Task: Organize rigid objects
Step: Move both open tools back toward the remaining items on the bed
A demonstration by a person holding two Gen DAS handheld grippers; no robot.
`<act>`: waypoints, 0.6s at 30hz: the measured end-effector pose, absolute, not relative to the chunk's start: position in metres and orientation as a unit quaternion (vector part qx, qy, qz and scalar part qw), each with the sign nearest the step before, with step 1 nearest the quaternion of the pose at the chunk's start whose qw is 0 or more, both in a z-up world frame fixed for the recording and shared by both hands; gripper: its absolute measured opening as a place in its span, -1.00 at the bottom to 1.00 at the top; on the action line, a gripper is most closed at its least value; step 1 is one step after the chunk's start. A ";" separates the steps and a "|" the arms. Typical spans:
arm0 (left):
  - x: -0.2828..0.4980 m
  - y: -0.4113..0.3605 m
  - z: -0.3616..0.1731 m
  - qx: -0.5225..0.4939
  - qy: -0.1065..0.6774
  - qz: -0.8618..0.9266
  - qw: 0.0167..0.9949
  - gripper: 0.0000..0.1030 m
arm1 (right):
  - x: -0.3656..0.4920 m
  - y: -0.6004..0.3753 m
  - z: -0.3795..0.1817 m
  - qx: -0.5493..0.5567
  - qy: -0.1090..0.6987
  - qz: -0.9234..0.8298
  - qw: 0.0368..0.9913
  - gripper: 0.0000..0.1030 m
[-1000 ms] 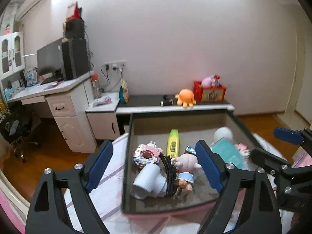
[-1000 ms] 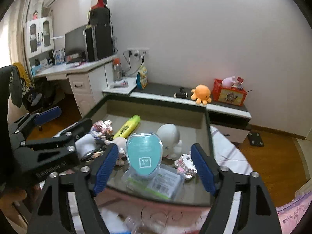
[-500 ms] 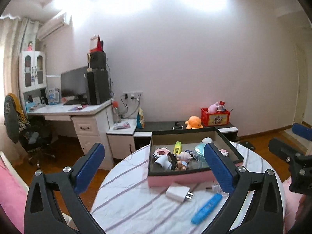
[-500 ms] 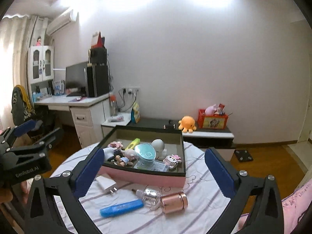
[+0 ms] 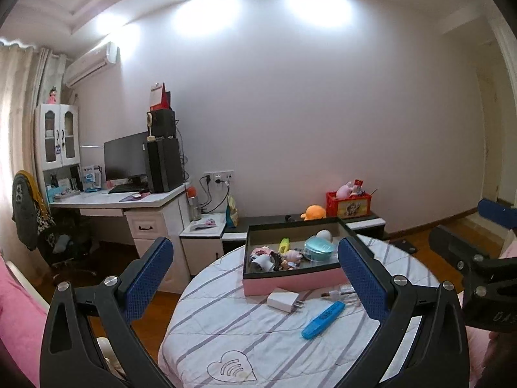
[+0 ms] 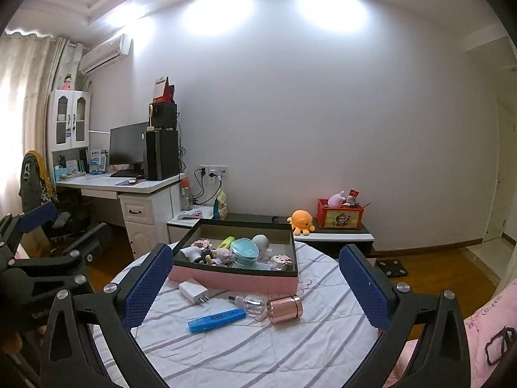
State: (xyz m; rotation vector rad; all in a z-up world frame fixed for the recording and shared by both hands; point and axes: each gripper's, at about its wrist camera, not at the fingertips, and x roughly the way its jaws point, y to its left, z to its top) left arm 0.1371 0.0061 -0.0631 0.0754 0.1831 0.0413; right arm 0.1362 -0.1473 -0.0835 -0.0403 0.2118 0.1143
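Pink tray (image 6: 232, 283) at the far side of the round striped surface (image 6: 258, 349), holding a teal case (image 6: 245, 252), yellow marker (image 6: 226, 242) and small figurines; before it lie a white charger (image 6: 193, 292), blue marker (image 6: 216, 320) and rose-gold-capped bottle (image 6: 274, 307). Left tool (image 5: 255, 278) and right tool (image 6: 255, 278): both spread, empty

A box (image 6: 232, 280) sat on the far side of a round table (image 6: 245, 352), with small toys inside it. In front of the box lay a plug (image 6: 193, 292), a long stick (image 6: 217, 320) and a little bottle (image 6: 274, 307). A desk (image 6: 129, 187) stood behind, to the left.
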 end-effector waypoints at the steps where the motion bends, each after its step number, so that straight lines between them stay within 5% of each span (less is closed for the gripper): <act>1: 0.135 0.006 -0.062 0.037 0.091 0.021 0.995 1.00 | 0.134 -0.148 -0.083 -0.019 0.103 0.056 0.993 1.00; 18: 0.128 -0.001 -0.063 0.042 0.089 0.013 0.995 1.00 | 0.124 -0.155 -0.084 -0.017 0.104 0.049 0.993 1.00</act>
